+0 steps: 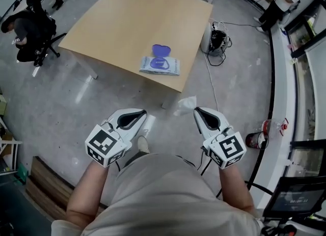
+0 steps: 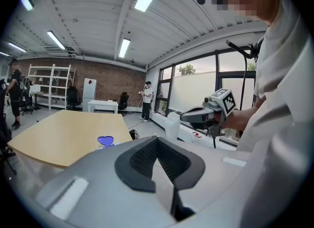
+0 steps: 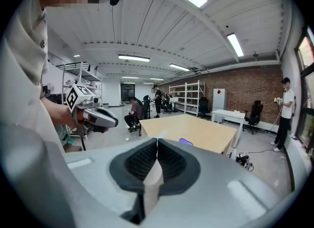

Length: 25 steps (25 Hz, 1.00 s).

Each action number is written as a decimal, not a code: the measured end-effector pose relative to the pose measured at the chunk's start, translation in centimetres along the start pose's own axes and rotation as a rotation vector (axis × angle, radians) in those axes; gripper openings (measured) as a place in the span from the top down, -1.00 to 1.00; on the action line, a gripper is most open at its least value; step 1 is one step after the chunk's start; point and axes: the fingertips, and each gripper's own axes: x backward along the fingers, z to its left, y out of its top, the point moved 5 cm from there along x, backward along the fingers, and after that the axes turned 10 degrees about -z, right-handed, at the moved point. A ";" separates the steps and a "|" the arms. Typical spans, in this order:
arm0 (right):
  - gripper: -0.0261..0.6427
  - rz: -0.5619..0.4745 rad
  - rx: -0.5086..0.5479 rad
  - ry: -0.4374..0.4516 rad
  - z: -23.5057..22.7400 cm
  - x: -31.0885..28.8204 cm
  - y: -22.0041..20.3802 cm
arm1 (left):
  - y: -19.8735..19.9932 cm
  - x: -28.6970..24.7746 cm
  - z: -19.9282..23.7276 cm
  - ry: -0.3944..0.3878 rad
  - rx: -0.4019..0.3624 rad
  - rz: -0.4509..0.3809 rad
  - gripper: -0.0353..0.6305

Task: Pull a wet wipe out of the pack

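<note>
Pack [image 1: 160, 65]: lies near the front edge of the table [image 1: 127, 16], lid flipped open, well apart from both grippers. Right gripper [image 1: 195, 110]: jaws pinch a white wipe [image 1: 184, 104] that hangs clear of the pack, so the pull looks done. Left gripper [image 1: 144, 112]: jaws pressed together, nothing between them.

Desk [image 1: 132, 21]: pale wood-look top, smooth, matt. Pack [image 1: 160, 65]: thin plastic film, faint gloss; lid [image 1: 161, 50] smooth purple plastic. Wet wipe [image 1: 184, 104]: white, soft, cloth-like, crumpled. Left gripper [image 1: 142, 113] and right gripper [image 1: 196, 110]: smooth light-grey plastic shells, low sheen; pads [image 3: 138, 164] on the jaws black, ribbed, rubbery, matt. Floor [image 1: 61, 97]: grey, polished, concrete-like, with dull reflections. Shirt [image 1: 168, 194]: plain beige cloth, matt.
</note>
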 end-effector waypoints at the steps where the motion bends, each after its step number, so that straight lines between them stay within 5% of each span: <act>1: 0.91 -0.004 -0.001 0.010 0.1 1.5 -0.2 | 0.1 -0.2 -1.5 0.006 -0.002 -0.005 0.89; 14: 0.90 -0.007 -0.017 0.094 1.0 20.5 -4.3 | -1.7 -0.6 -24.0 0.048 0.013 0.006 0.89; 25: 0.90 -0.088 0.003 0.094 9.5 26.5 -1.9 | -1.0 5.9 -29.1 0.026 -0.030 -0.049 0.89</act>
